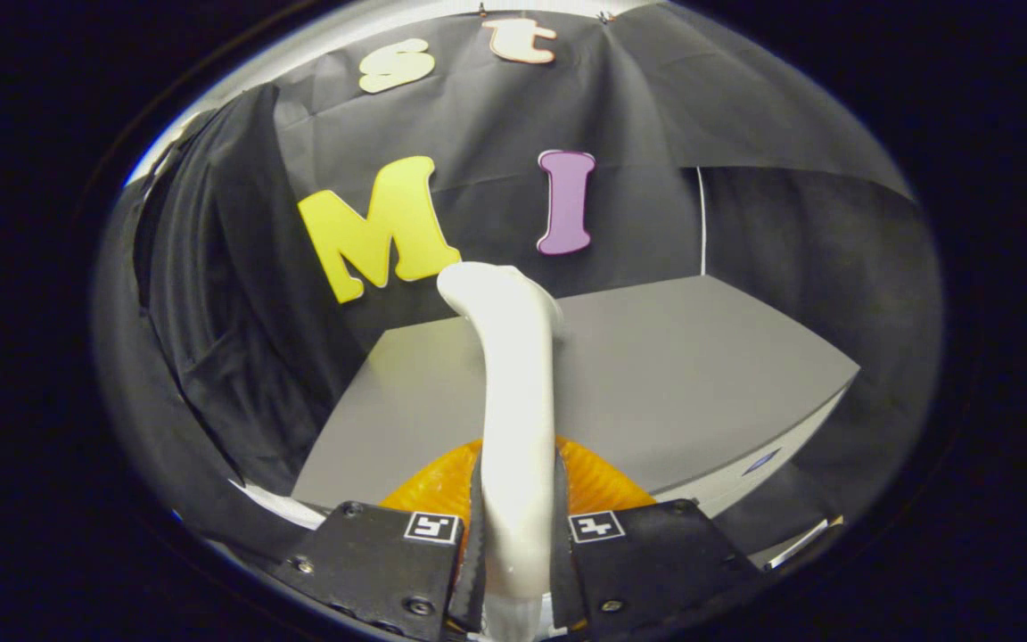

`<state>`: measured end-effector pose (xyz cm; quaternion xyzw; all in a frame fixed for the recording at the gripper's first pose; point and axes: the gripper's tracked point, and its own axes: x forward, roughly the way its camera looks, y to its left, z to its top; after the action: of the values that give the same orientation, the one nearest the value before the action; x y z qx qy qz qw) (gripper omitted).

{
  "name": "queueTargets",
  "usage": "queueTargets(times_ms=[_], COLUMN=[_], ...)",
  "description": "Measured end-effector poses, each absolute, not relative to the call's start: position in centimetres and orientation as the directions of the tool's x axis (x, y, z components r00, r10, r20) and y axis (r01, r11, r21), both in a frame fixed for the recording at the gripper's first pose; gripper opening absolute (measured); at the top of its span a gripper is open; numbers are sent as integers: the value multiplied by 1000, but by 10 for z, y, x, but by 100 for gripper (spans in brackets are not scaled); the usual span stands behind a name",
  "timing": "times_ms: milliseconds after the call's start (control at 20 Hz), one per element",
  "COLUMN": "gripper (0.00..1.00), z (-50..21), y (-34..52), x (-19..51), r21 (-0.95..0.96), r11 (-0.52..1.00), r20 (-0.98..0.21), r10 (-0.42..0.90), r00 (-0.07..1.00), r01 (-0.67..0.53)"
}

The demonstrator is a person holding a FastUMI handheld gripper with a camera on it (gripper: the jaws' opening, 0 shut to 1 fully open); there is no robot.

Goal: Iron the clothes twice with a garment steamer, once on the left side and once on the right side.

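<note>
- One view to work from, the gripper view, so I take it piece by piece.
- Gripper [513, 544]: I read both fingers as clamped on the white handle of the garment steamer [513, 392], one finger pressing each side low on the neck. The claw is closed on the steamer.
- The steamer's handle rises between the fingers and curves over at its head, which sits well beyond the fingertips, against the booth's black wall. An orange ribbed part [598, 481] of the steamer shows just behind the fingers at the base.
- Grey table [701, 383]: it lies ahead and below, its top bare where I can see it.
- Dark garment [219, 312]: black cloth hangs off to the left of the table, with folds and what looks like a seam. I take this to be the clothes, though I can't make out its full outline against the dark wall.
- Risk, as I judge it: the hold is low on a tall, smooth handle, so the head could swing or twist in the fingers once it drags on cloth. The steamer head is not facing the garment yet, so a hasty turn left could snag the folds or miss one side.
- Pose: the gripper points forward and roughly level over the near edge of the table, steamer upright, garment well off to the left.
</note>
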<state>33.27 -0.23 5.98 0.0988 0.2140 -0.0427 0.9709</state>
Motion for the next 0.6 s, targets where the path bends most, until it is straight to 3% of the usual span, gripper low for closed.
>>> queueTargets(times_ms=[600], gripper=[31], z=[146], y=[130], x=[240], r21=[115], r11=[985], r20=[-116], r10=[-115], r00=[987], r01=[128])
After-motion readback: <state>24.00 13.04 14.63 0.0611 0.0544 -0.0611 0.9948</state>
